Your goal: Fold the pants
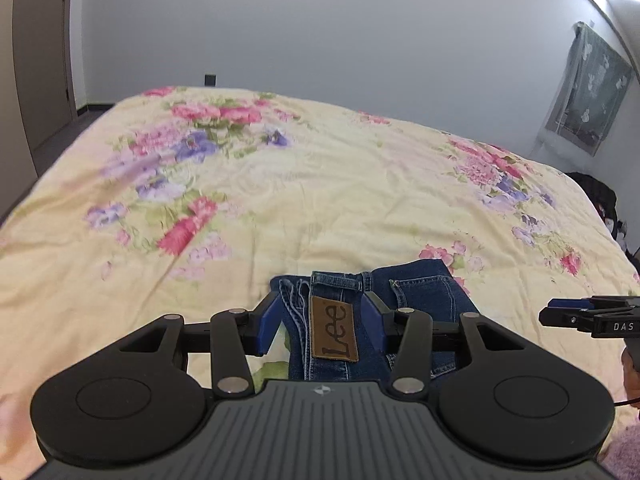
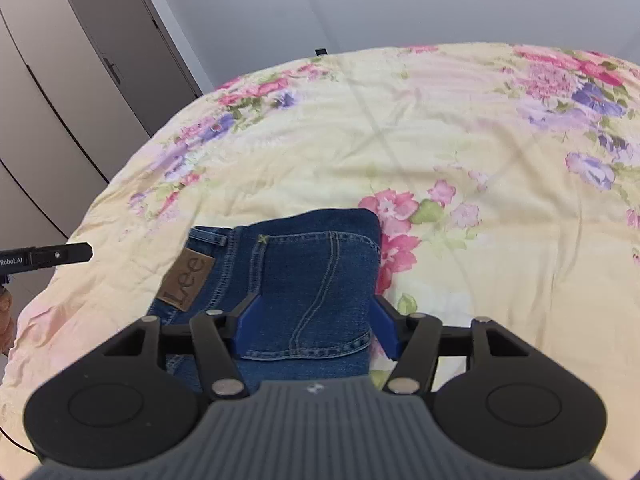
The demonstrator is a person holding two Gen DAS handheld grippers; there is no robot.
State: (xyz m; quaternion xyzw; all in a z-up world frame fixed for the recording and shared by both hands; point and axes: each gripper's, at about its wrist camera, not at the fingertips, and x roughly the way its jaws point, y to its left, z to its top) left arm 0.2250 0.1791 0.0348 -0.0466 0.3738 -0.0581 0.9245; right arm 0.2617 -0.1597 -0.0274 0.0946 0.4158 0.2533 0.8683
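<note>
Dark blue jeans [image 1: 420,292] lie folded into a compact bundle on the floral bedspread [image 1: 280,184], with a brown Lee patch [image 1: 334,328] on the waistband. My left gripper [image 1: 322,316] is open, its blue pads on either side of the waistband and patch, just above the cloth. In the right wrist view the jeans [image 2: 304,264] show a back pocket, with the Lee patch [image 2: 186,280] at the left. My right gripper [image 2: 316,320] is open over the pocket area, holding nothing. The right gripper's tip [image 1: 588,314] shows at the right edge of the left wrist view.
The bedspread [image 2: 440,140] fills most of both views. Grey wardrobe doors [image 2: 80,80] stand to the left of the bed. A dark pile [image 1: 596,196] lies beside the bed's right edge under a hanging cloth [image 1: 588,88]. The left gripper's tip [image 2: 48,258] pokes in from the left.
</note>
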